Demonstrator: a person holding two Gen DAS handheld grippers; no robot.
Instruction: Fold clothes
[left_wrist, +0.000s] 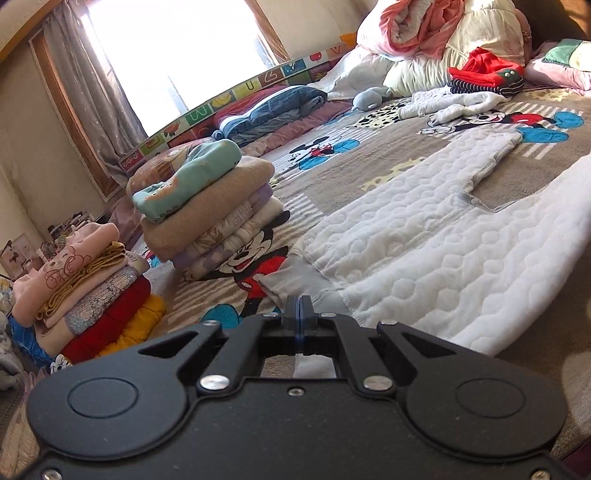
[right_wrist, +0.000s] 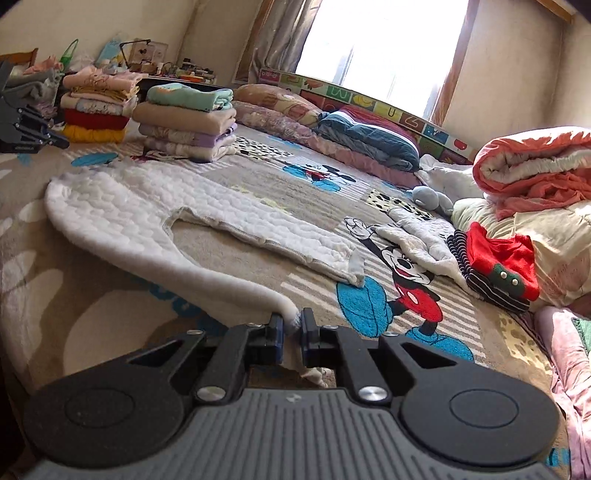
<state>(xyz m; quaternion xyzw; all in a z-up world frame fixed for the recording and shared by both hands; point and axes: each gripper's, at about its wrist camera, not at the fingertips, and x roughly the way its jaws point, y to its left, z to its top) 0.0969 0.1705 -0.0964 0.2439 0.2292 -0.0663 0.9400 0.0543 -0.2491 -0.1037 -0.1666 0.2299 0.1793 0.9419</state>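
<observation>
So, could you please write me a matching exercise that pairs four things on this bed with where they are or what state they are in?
Things:
1. white quilted garment
2. teal folded top
3. red garment
4. blue folded duvet

Places or states:
A. on top of a striped piece, by the heaped bedding
B. spread flat on the cartoon blanket
C. top of the taller folded stack
D. by the alphabet bumper under the window

Pairs: 1-B, 2-C, 3-A, 4-D
</observation>
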